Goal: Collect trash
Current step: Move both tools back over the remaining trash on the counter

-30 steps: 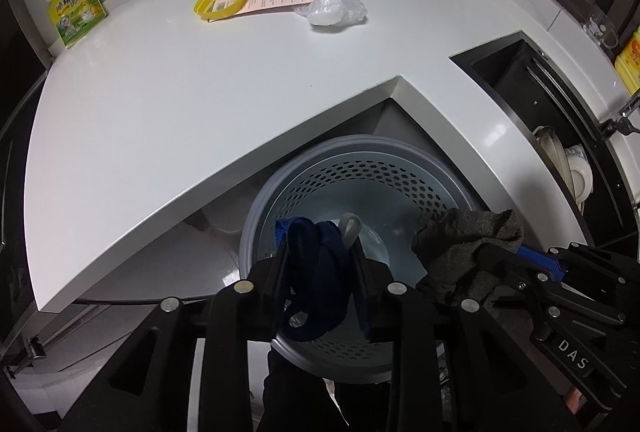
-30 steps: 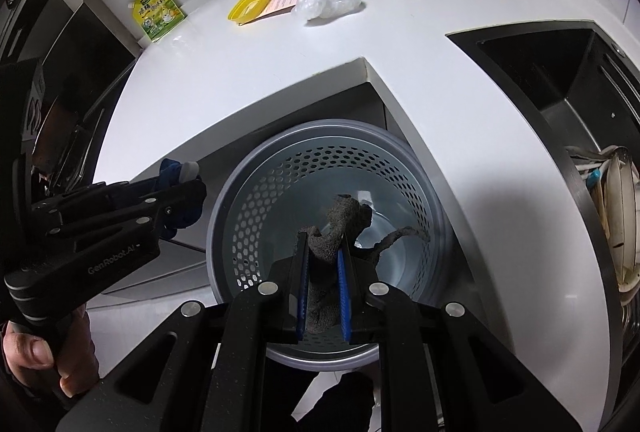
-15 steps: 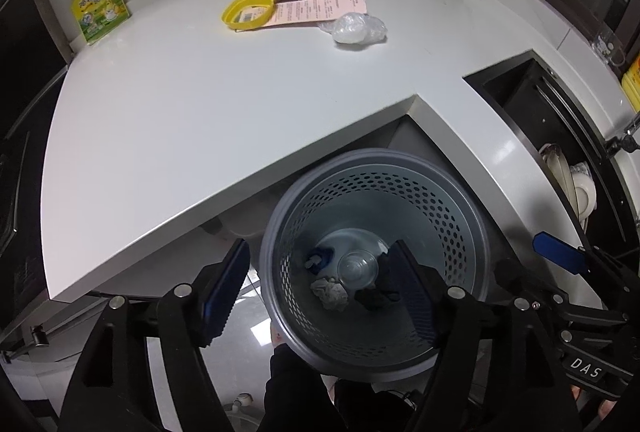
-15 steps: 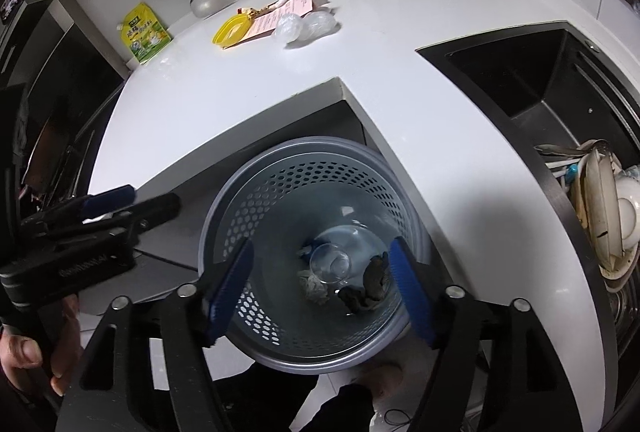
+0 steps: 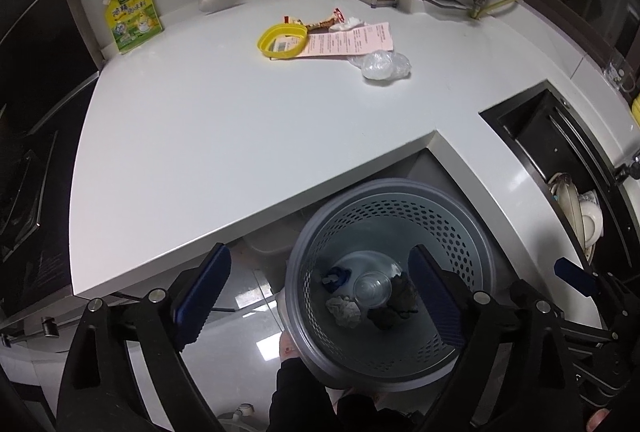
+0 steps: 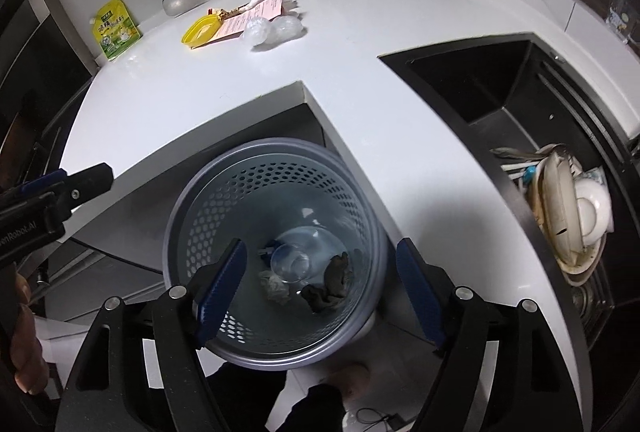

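Observation:
A grey perforated trash basket [image 5: 476, 232] [image 6: 176, 228] stands on the floor in the counter's inner corner. Inside lie a dark grey rag [image 5: 400, 298] [image 6: 332, 280], a clear plastic cup [image 5: 372, 288] [image 6: 292, 264], a blue item [image 5: 334, 276] and a crumpled wad [image 5: 344, 312] [image 6: 276, 288]. My left gripper [image 5: 316, 284] is open and empty above the basket. My right gripper [image 6: 322, 272] is open and empty above it too. On the far counter lie a yellow lid [image 5: 282, 40] [image 6: 200, 30], a pink paper [image 5: 352, 38] [image 6: 256, 16], a snack wrapper [image 5: 324, 22] and crumpled clear plastic [image 5: 382, 64] [image 6: 274, 28].
A white L-shaped counter [image 5: 220, 136] [image 6: 360, 32] wraps around the basket. A black sink [image 6: 500, 80] holds dishes [image 6: 576, 216] at the right. A green pouch [image 5: 130, 16] [image 6: 114, 28] leans at the back left. A ladle, a cutting-board rack and a pot rack stand at the back wall.
Both grippers opened: the left let go of a blue item, the right let go of the grey rag. Both now lie in the basket. Both grippers have risen and drawn back.

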